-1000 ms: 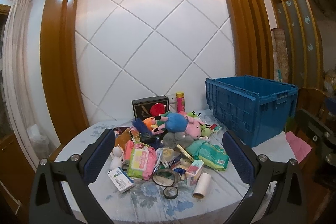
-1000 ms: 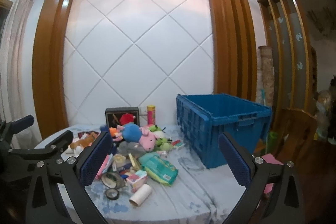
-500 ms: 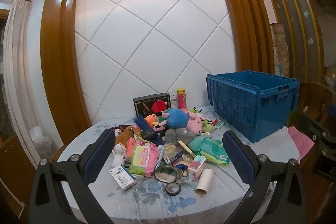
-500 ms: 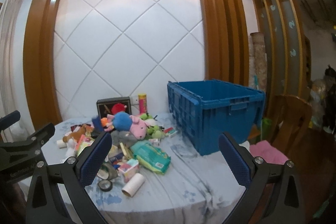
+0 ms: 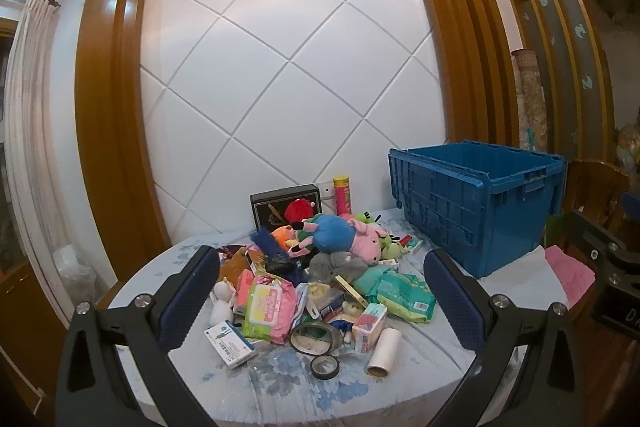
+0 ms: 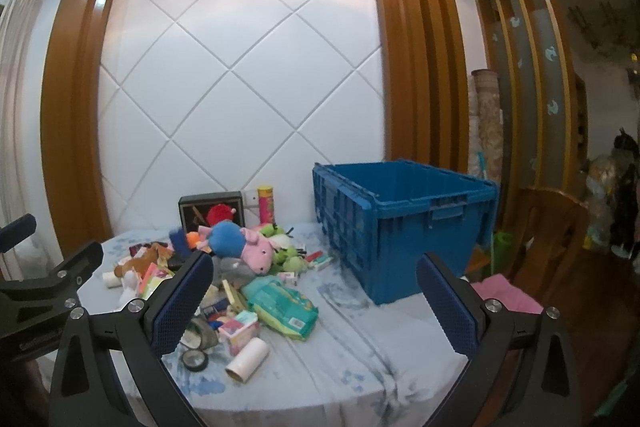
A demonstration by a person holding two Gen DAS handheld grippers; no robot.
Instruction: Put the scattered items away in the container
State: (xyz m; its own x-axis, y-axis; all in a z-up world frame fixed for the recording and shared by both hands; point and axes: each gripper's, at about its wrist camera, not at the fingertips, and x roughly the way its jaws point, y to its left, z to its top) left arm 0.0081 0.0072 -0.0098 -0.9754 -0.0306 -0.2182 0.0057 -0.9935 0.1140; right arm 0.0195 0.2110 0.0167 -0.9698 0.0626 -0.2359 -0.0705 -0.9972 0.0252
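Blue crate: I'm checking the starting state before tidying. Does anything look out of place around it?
Yes. The blue crate shows nothing inside, while toys, packets and tape rolls lie heaped on the table beside it. The pig plush tops the pile; a white paper roll lies on its side.

Looks like somebody's home, probably a dining or living room. There's a round table (image 5: 280,379) with a flowery blue-and-white cloth, backed by a white padded wall panel (image 5: 288,67) set in a glossy wooden frame (image 5: 108,131). A white curtain (image 5: 24,131) hangs on the left and a wooden slatted divider (image 6: 520,67) with frosted panels stands on the right, next to a wooden chair (image 6: 556,239). The table's piled with kid stuff: a pig plush (image 5: 340,233), wipes (image 5: 268,309), tape rolls (image 5: 314,335), plus a blue crate (image 5: 476,203).
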